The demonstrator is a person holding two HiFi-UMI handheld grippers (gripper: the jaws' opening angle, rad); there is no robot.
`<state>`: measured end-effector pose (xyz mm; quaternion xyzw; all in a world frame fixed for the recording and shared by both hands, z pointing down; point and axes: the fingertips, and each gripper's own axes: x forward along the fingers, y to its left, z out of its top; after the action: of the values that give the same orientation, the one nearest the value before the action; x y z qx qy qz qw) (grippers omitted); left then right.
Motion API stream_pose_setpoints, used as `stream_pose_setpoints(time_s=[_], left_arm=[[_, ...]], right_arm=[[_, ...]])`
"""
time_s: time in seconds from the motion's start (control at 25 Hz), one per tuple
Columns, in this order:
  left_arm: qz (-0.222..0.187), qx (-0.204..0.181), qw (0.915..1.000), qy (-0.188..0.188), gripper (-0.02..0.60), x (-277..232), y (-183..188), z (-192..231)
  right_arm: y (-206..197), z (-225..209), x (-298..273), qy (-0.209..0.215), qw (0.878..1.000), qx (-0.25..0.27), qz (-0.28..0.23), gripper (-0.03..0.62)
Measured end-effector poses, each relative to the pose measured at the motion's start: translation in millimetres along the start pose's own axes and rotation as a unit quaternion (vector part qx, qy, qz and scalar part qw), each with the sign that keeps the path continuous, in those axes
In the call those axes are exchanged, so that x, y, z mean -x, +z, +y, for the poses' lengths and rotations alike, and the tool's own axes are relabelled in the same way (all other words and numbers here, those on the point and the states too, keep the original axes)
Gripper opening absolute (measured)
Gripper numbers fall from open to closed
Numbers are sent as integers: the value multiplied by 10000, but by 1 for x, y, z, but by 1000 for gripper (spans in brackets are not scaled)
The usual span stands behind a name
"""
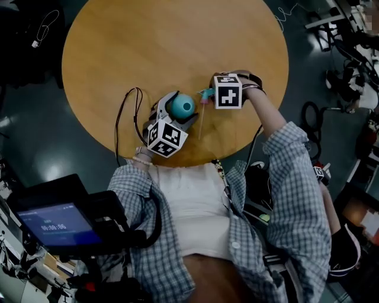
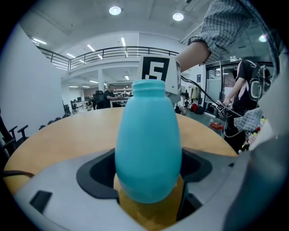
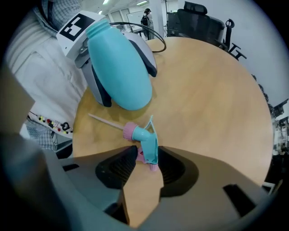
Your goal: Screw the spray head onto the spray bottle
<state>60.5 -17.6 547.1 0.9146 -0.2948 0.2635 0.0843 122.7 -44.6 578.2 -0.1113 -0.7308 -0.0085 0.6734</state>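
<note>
The left gripper (image 2: 148, 178) has its jaws squeezing the blue bottle (image 2: 148, 135). The right gripper (image 3: 148, 159) has its jaws apart around the spray head (image 3: 145, 140), which lies on the bench (image 3: 207, 90).

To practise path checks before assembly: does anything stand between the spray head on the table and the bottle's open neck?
Nothing visible does. The spray head lies on bare table close beside the bottle, and the bottle's neck is open and uncovered.

My head view is dim, the floor (image 1: 35, 136) nearly black. Both gripper views are brighter under ceiling lamps (image 2: 115, 10), with bent edges and dark corners. A soft shadow lies under the spray bottle (image 3: 119, 67).
</note>
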Motion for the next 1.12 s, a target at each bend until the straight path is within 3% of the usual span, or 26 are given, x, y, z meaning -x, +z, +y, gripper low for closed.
stream_pose_setpoints(time_s=[0.2, 0.4, 0.56, 0.8, 1.0, 1.12], left_arm=[[-18, 0, 10000, 8, 414, 0, 2, 0], [-46, -13, 10000, -13, 414, 0, 1, 0], [-67, -1, 10000, -19, 414, -1, 3, 3], [-72, 34, 10000, -15, 414, -4, 4, 7], [-90, 86, 9999, -10, 414, -9, 6, 12], [-88, 95, 9999, -22, 414, -11, 7, 15]], right_arm=[[3, -1, 3, 226, 9995, -152, -157, 126], [1, 3, 14, -145, 9975, -450, -532, 94], [-11, 10, 21, -545, 9958, -499, -547, 94], [-27, 10, 53, -1904, 9801, -342, -444, 92], [-36, 9, 93, -3095, 9498, -308, -337, 92], [-36, 4, 133, -3774, 9250, -302, -333, 92]])
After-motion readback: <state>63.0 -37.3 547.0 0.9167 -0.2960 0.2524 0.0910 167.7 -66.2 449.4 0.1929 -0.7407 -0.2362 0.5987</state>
